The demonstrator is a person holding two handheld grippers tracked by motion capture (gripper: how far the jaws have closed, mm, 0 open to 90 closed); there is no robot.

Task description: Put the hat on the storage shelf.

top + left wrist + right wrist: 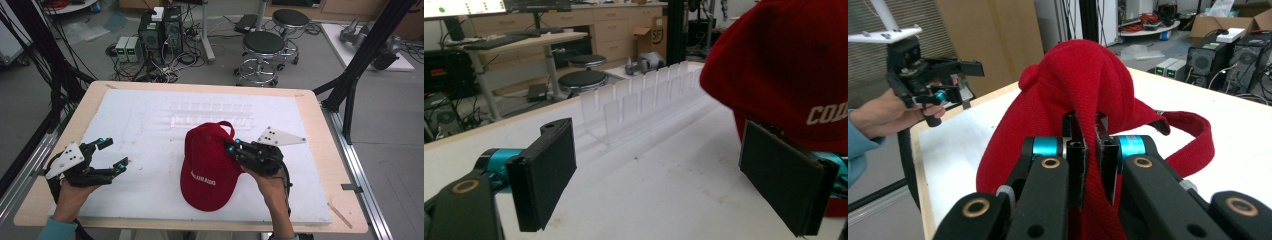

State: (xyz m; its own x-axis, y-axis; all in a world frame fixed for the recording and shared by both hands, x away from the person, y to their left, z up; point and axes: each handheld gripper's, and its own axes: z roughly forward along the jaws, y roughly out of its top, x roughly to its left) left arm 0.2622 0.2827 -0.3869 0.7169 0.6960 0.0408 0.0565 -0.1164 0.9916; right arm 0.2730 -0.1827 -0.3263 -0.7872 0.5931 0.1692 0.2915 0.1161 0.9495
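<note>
So the red cap (pixel 207 167) is sitting on the white-covered counter (pixel 150 130), a bit right of the middle, and a fold of its crown fabric is pinched tight between the jaws of the right gripper (pixel 1089 150). The left gripper (pixel 111 152) is held wide open, nothing in it, well off to the cap's left side. Looks like the grab step is basically done and the lift or reposition is up next. For that, the pinch probably has to be kept firm, and the brim side likely needs to be caught by the open gripper. A clear slotted rack (pixel 210 115) is just behind the cap.
</note>
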